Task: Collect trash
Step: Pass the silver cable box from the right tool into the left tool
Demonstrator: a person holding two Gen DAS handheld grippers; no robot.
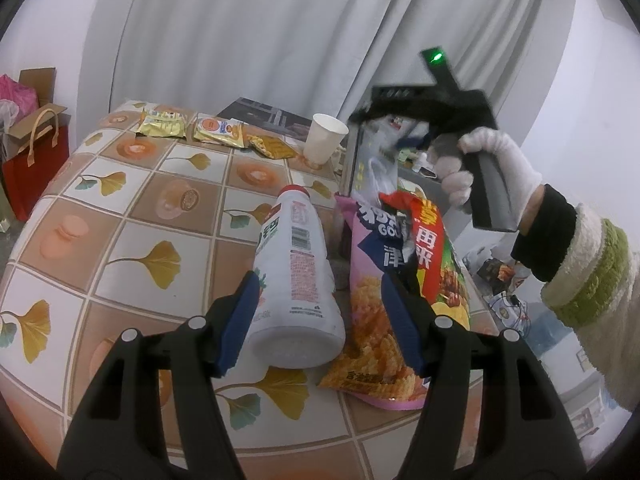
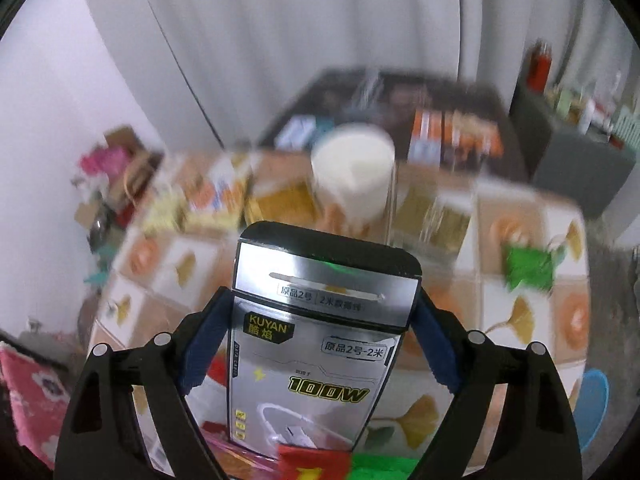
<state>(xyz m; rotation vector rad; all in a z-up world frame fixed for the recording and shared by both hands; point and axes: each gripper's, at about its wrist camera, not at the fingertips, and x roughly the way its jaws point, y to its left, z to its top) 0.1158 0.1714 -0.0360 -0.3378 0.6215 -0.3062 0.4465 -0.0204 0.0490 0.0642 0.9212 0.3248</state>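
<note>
My left gripper point(image 1: 320, 278) rests low over the ginkgo-print table point(image 1: 132, 240). It is shut on a white plastic bottle point(image 1: 296, 280) lying on its side and on the pink chip bag point(image 1: 370, 320) beside it. A red wrapper point(image 1: 426, 240) sticks out of that bag. My right gripper point(image 2: 320, 300) is shut on a silver cable box point(image 2: 316, 344), its blue pads point(image 2: 200, 344) pressing on both edges. In the left wrist view a gloved hand point(image 1: 492, 164) holds that gripper point(image 1: 372, 120) raised above the bag, with the box point(image 1: 360, 160) hanging under it.
A white paper cup point(image 1: 325, 138) point(image 2: 354, 176) stands at the table's far edge. Yellow snack wrappers point(image 1: 160, 122) lie at the back left, and a green wrapper point(image 2: 528, 268) at the right. A red gift bag point(image 1: 36, 168) sits on the floor. A dark side table point(image 2: 400, 120) stands behind.
</note>
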